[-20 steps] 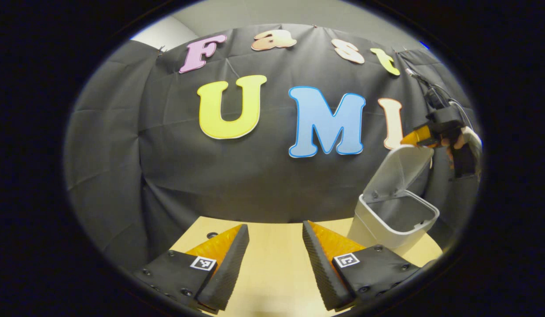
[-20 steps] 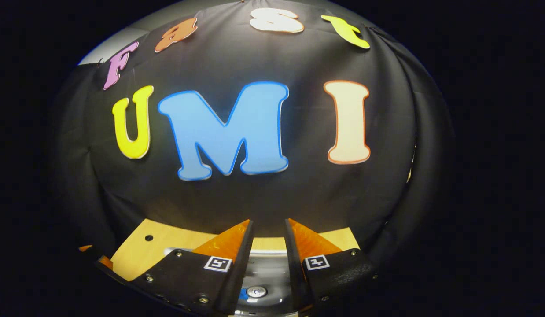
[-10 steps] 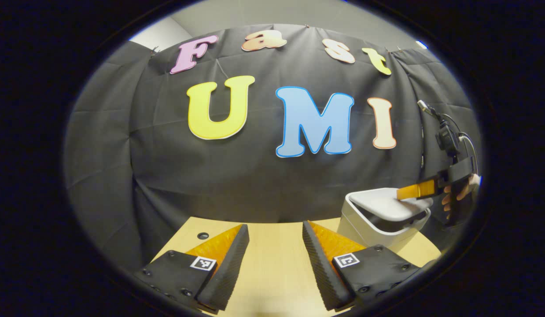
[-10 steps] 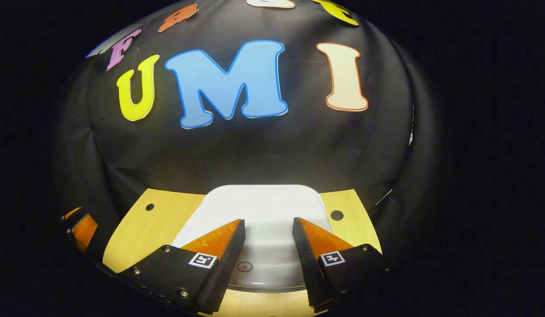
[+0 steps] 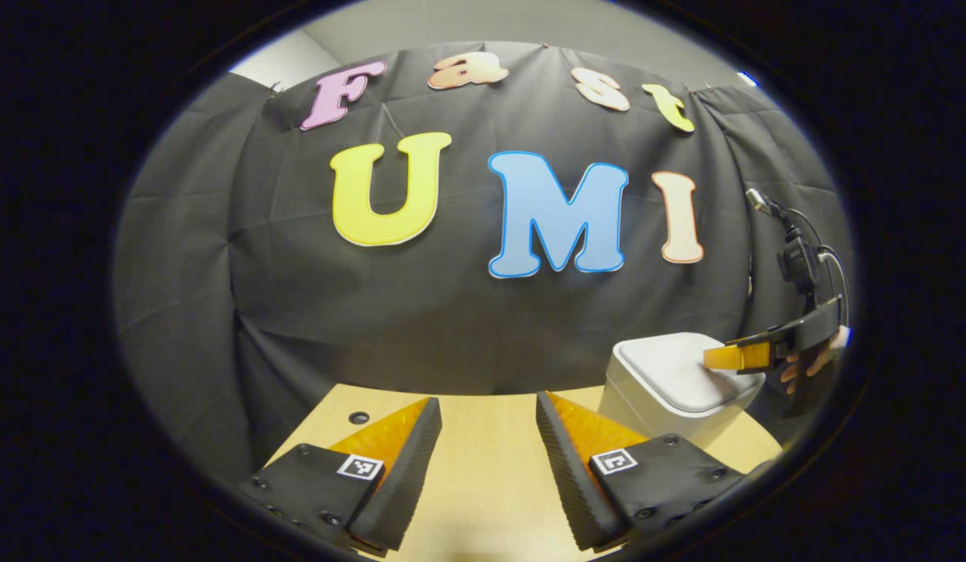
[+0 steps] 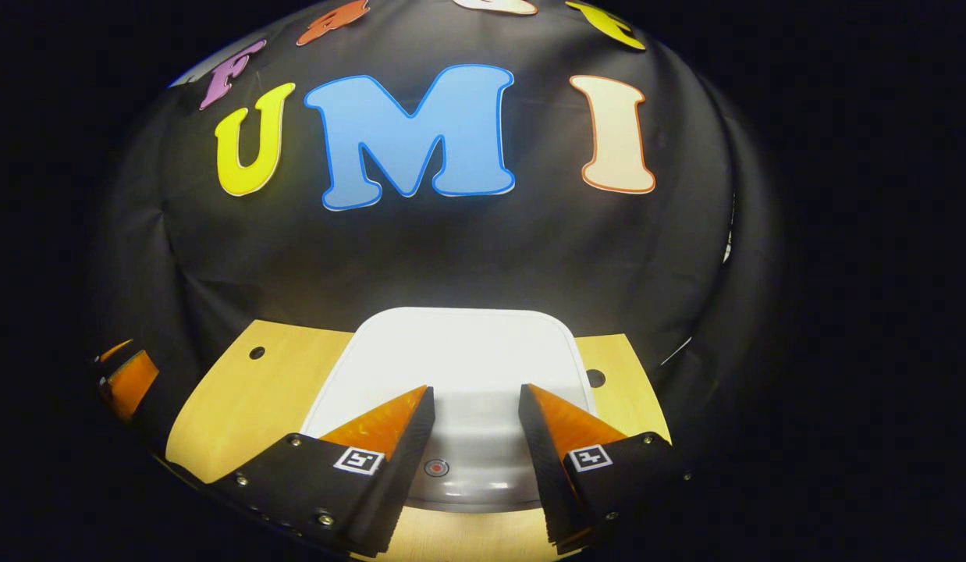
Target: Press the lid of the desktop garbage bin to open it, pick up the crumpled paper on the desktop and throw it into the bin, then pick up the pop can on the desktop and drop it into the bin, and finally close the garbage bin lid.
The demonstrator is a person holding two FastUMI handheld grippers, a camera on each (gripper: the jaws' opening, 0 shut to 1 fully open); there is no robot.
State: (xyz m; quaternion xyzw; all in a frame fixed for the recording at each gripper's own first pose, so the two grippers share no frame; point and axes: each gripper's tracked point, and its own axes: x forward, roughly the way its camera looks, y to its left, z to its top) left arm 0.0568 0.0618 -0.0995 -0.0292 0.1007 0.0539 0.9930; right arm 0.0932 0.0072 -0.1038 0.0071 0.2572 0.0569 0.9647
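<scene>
Left gripper view: left gripper [image 5: 487, 445] sits low over the desk [image 5: 483, 499], fingers spread w/ a clear gap, nothing between them, so released. Bare wood shows in the gap. A small round hole [image 5: 359, 417] is in the desk at far left, near the cloth wall. Bin [image 5: 670, 394] stands on the desk to the right, just past the left gripper's right finger; white body, lid [image 5: 674, 371] lying flat on top, i.e. closed. Right gripper [image 5: 733, 357] comes in from the right edge, its tips down on the right part of the lid, touching or v. close, can't tell which from here. A hand [image 5: 815, 363] holds it at the far right edge, cable running up behind.

Right gripper view: lid [image 6: 459, 359] is right below and ahead, flat, rounded corners, far edge near the cloth wall. Right gripper [image 6: 473, 406] is over the near half of the lid, fingers apart w/ lid surface showing between, gripping nothing, so released. A small red dot [image 6: 435, 467] sits on the lid's near edge, between the fingers' bases. Desk [image 6: 241, 398] shows either side of the bin, one hole on the left [image 6: 256, 353], one on the right [image 6: 596, 378] just beside the lid. Left gripper [image 6: 124, 382] peeks in at the far left edge, off the bin, well apart from it.
</scene>
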